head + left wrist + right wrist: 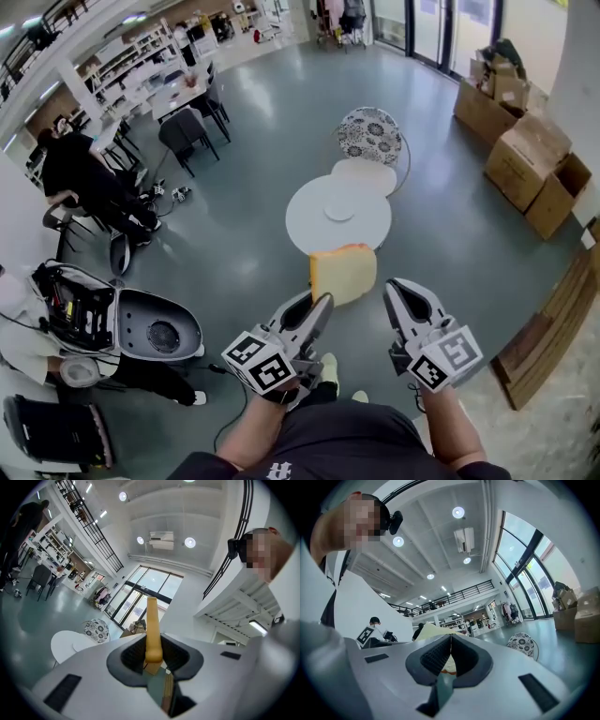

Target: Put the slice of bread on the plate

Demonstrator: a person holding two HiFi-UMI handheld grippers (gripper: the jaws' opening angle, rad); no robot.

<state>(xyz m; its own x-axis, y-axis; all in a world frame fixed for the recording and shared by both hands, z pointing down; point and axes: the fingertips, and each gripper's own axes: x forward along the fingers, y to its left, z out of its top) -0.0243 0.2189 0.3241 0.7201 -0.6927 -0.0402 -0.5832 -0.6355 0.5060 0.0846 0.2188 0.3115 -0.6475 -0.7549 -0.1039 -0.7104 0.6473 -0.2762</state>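
Head view only: the whole layout. The round white table (309, 232) sits at frame centre with the small white plate (339, 212) on it, and the slice of bread (343, 274) hangs in the air just below the table's lower edge, not on the plate.

Left gripper view only: the bread (152, 625) edge-on, a thin upright strip. My left hand-held gripper (152, 657) is clamped on its bottom end, and the table (63, 644) lies at lower left.

Right gripper view only: my right hand-held gripper (451, 643) has its jaws pressed together with nothing in them. The bread's pale corner (427, 630) peeks over the left jaw.

Bread look: pale yellow face, orange-tan crust along the top.

Pose: both forearms come in from the bottom edge. The left hand-held gripper (319, 302) and right hand-held gripper (392, 287) are side by side, roughly level, and point up-frame toward the table.
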